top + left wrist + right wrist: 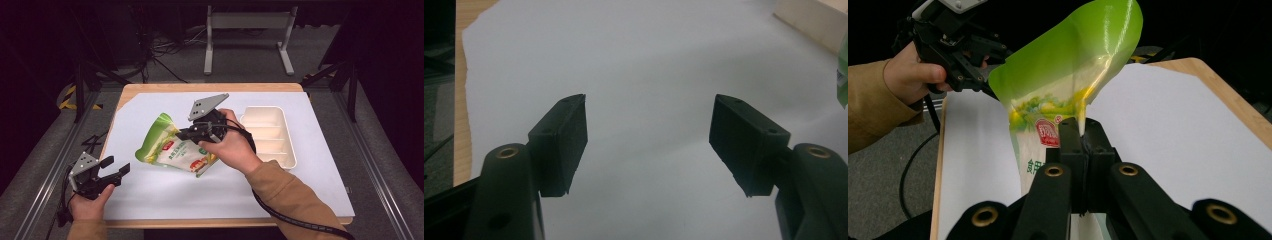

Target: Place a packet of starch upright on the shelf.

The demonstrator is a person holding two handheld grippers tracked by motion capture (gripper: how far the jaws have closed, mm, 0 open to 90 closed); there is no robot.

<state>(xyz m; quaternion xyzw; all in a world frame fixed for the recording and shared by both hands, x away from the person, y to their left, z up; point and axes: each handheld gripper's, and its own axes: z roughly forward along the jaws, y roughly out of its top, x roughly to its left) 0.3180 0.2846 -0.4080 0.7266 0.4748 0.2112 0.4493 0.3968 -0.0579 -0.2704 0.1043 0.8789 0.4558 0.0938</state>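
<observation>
right gripper (pixel 1083 131): fingers clamped on green bag (pixel 1068 85) | left gripper (pixel 649 145): fingers spread, well apart from bag

Dark room, grey floor (pixel 40 150), white metal stand (pixel 247 30) behind table (pixel 210 87)

- The pouch (pixel 172 149) sits near the middle of the surface (pixel 310 175).
- The tray (pixel 267 135) lies at the pouch's 3 o'clock, close by.
- The right gripper (pixel 192 134) meets the pouch's 3 o'clock edge.
- The left gripper (pixel 112 172) is at the pouch's 8 o'clock, well apart.
</observation>
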